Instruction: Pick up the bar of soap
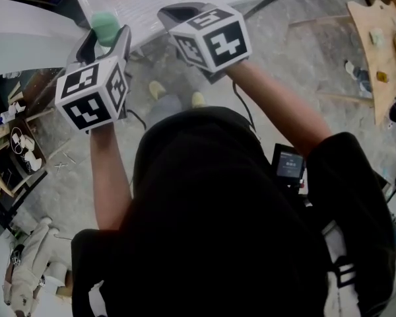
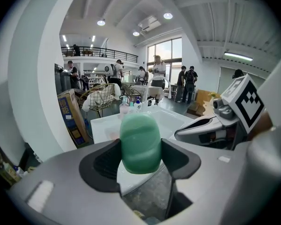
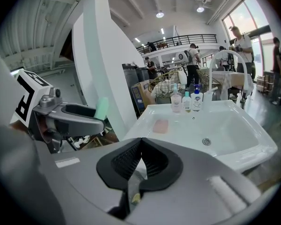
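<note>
Head view with both gripper views. My left gripper has its fingers closed narrow on the green bar of soap, one pad on each long side. The bar stands upright between them and rises above their tips. It hangs in the air over the near edge of the white sink and touches nothing but the pads. The head view shows the same grasp at the sink's near edge, with the bar topping the left gripper.

My right gripper has its fingers drawn together with nothing between them; it hovers beside the left one, pointing across the basin.

Step in hand, as I judge it: the pick-up looks complete, since the bar is off the sink. The next move calls for a steady squeeze, because smooth soap may slip from the pads.

A pink bar lies flat on the sink's ledge along its left edge, apart from both grippers. Three bottles stand at the sink's far edge.

Writing: the bottle labels are too small to read. The blue print on the cardboard box is illegible. The marker cubes bear only black-and-white square patterns.
</note>
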A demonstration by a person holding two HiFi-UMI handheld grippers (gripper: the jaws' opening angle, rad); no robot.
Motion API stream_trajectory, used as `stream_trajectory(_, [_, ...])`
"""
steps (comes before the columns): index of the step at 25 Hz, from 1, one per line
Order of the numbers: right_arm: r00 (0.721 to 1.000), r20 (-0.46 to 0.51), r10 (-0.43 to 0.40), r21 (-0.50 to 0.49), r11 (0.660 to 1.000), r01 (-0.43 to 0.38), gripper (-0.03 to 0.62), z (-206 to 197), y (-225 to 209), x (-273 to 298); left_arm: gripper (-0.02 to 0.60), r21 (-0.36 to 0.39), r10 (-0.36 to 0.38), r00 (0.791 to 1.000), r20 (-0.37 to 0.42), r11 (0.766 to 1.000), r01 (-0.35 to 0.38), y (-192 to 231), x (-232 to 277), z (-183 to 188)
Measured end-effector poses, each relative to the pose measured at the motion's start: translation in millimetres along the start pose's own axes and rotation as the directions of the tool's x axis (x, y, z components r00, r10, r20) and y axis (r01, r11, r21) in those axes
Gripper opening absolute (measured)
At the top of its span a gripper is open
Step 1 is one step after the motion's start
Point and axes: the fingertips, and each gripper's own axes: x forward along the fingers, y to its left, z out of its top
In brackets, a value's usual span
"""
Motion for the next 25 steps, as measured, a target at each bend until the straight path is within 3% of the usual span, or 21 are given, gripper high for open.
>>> stream_trajectory(13, [0.999,0.027,0.024,-0.035,0.999,-0.023,0.012,-33,-9,-64,0.268,-0.005,0.049,0.998,0.047,0.999,-0.049,-65,-34,-12])
stream_trajectory(25, [0.997,0.058,0.054,-0.064,0.997,-0.05,0.012,-36,11,-81,0.268,0.0,0.077,0.994,0.084,0.997,-0.077,-75,-63,-16])
